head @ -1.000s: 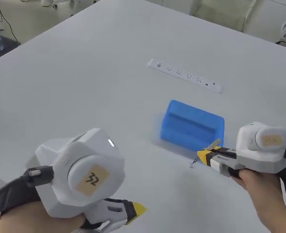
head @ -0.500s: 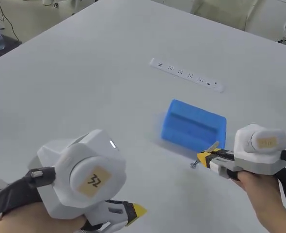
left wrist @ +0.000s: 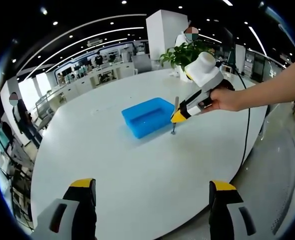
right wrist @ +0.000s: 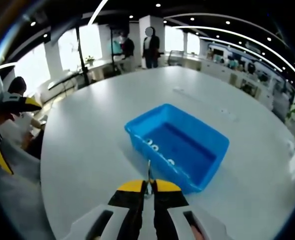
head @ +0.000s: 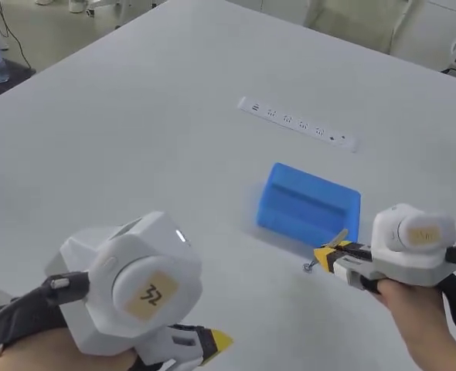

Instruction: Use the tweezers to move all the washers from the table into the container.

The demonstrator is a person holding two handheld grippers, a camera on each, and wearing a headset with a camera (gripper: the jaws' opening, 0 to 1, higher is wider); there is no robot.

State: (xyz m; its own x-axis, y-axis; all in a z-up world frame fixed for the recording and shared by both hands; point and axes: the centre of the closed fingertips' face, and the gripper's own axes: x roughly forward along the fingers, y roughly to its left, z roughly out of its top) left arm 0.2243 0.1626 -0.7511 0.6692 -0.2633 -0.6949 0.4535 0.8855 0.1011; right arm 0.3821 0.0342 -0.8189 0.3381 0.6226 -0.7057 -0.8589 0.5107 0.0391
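The blue container (head: 313, 202) sits on the white table (head: 135, 139). My right gripper (head: 323, 255) is shut on thin metal tweezers (head: 314, 263), whose tip touches the table just in front of the container's near wall. Whether a washer is at the tip is too small to tell. In the right gripper view the shut right gripper (right wrist: 147, 186) holds the tweezers (right wrist: 148, 172) pointing at the container (right wrist: 202, 150), which has a few washers (right wrist: 157, 147) inside. My left gripper (left wrist: 152, 187) stands open and holds nothing, low at the near left (head: 216, 340), facing the container (left wrist: 148, 116).
A white power strip (head: 297, 122) lies beyond the container. The table's edge runs along the far left and the far side. The left gripper's body (right wrist: 7, 107) shows at the left of the right gripper view. People stand far behind the table.
My right gripper has drifted slightly toward me with the tweezers still held, tip staying on the table by the container. The left gripper has barely moved.
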